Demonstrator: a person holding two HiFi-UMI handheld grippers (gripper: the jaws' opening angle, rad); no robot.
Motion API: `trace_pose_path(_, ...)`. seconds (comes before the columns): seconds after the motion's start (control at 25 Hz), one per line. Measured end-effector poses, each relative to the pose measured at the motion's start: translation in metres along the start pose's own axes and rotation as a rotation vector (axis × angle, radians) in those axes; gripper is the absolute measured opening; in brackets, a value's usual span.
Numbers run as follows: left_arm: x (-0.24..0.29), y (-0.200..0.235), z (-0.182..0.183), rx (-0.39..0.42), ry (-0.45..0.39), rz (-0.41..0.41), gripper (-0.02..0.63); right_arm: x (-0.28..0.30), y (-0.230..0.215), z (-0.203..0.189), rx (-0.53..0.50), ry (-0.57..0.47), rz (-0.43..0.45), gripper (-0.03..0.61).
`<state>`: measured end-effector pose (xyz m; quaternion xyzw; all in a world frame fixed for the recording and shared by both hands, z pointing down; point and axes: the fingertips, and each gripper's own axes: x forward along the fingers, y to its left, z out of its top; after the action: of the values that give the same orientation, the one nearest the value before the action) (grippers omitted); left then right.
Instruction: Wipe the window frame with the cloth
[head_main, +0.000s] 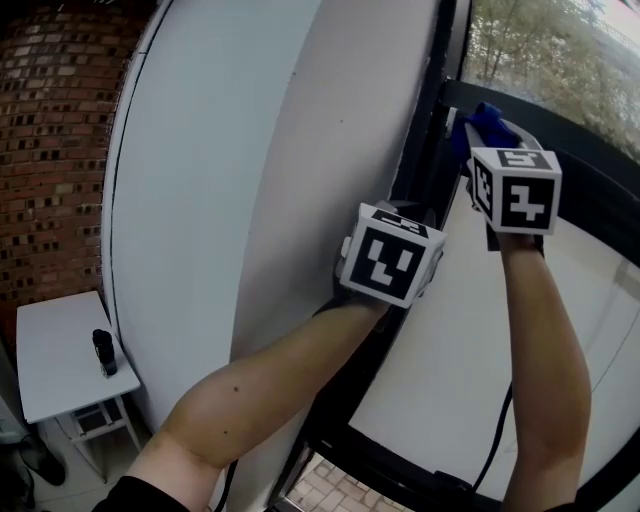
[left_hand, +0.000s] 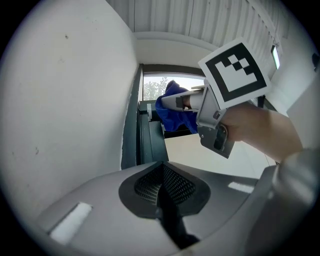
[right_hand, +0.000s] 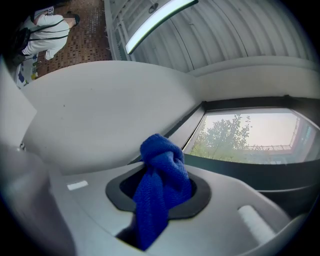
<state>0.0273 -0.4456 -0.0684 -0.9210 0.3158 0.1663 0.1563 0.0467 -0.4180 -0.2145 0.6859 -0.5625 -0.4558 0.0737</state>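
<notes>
My right gripper (head_main: 487, 137) is shut on a bunched blue cloth (head_main: 478, 124) and holds it against the dark window frame (head_main: 432, 120) near the upper corner. In the right gripper view the cloth (right_hand: 162, 182) hangs from between the jaws, and the frame's dark bar (right_hand: 250, 167) runs just beyond it. My left gripper (head_main: 392, 256) sits lower, beside the frame's upright, with its jaws hidden behind the marker cube. Seen from the left gripper view, its jaws (left_hand: 161, 167) are shut on nothing. That view also shows the frame (left_hand: 131, 140), the cloth (left_hand: 172, 114) and the right gripper (left_hand: 186, 102) ahead.
A curved white wall panel (head_main: 250, 180) borders the frame on the left, and a white sill (head_main: 470, 340) lies below the glass. Farther left stands a brick wall (head_main: 60, 130). A small white table (head_main: 55, 360) carries a dark object (head_main: 104, 352). A person (right_hand: 47, 25) stands far behind.
</notes>
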Motion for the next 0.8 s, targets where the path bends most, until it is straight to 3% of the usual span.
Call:
trace_pose_path(0.56, 0.025, -0.038, 0.078, -0.012, -0.166, -0.056, -0.009, -0.065, -0.069, -0.017, -0.006, 0.037, -0.055, 0.106)
trace_pose_path(0.8, 0.043, -0.055, 0.111, 0.019, -0.155, -0.02, -0.008, -0.086, -0.095, -0.026, -0.002, 0.045, -0.06, 0.106)
